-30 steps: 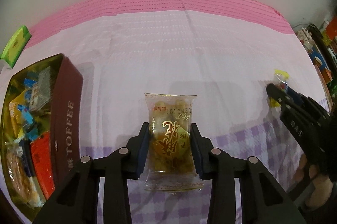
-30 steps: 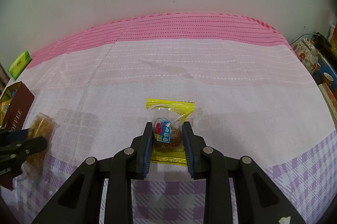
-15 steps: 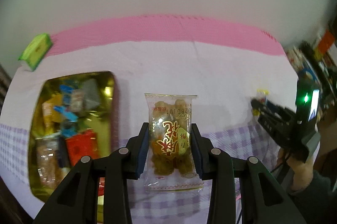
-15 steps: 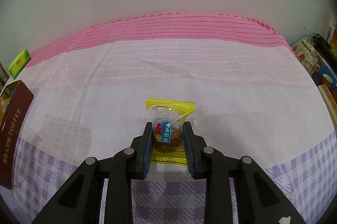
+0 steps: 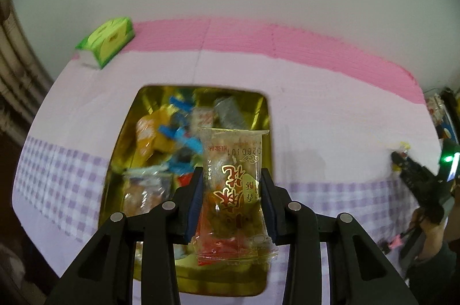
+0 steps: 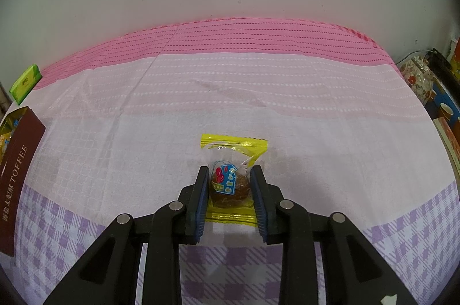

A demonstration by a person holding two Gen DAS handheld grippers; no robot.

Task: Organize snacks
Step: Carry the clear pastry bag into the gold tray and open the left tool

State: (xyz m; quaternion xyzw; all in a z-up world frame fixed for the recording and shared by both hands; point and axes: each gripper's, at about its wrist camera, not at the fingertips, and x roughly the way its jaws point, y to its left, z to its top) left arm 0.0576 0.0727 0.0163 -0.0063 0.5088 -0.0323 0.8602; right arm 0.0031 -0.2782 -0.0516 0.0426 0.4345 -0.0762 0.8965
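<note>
Evidently to drop it in, the left gripper [image 5: 231,197] has its fingers clamped on a clear fried-snack packet [image 5: 232,190] above the gold toffee tin [image 5: 260,115], while the right gripper [image 6: 229,197] pinches a yellow-edged candy packet [image 6: 230,178] on the counter [image 6: 287,118], ready to follow.

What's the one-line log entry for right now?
left gripper: shut on clear snack packet, over gold tin | right gripper: shut on yellow-edged snack

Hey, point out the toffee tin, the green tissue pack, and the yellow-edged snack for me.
Toffee tin [image 5: 260,115], left wrist view, on its gold inner right wall.
Green tissue pack [image 5: 107,40], left wrist view, on its top face.
Yellow-edged snack [image 6: 233,144], right wrist view, on its upper yellow seal.
</note>
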